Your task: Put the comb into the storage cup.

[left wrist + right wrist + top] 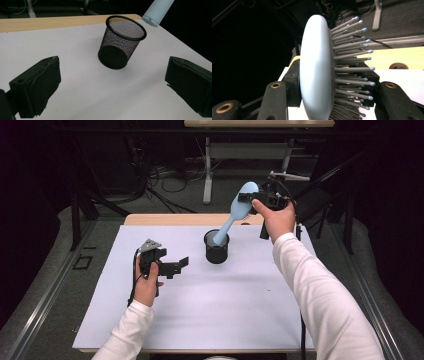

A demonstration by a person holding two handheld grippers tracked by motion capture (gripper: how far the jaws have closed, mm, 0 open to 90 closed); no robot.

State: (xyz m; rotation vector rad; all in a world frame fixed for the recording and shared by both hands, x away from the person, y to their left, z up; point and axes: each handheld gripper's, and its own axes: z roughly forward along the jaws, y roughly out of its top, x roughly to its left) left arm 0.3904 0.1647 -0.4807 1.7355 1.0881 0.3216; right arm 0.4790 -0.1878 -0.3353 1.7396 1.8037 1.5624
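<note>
A light blue hairbrush (240, 205) hangs tilted over the table, and my right gripper (248, 198) is shut on its bristled head (317, 70). One jaw presses the smooth back and the other presses the bristle side. The brush's handle slopes down to the left, and its tip (157, 11) sits just above the rim of a black mesh cup (216, 251). The cup (117, 42) stands upright on the white sheet. My left gripper (176, 266) is held low to the left of the cup, pointing at it. Its jaws (112, 82) are open with nothing between them.
A white sheet (225, 320) covers most of the table, with a strip of bare wood (190, 219) at the far edge. A small round brown object (398, 65) lies on that strip. Beyond the table are a desk's legs (207, 175) and floor cables (165, 175).
</note>
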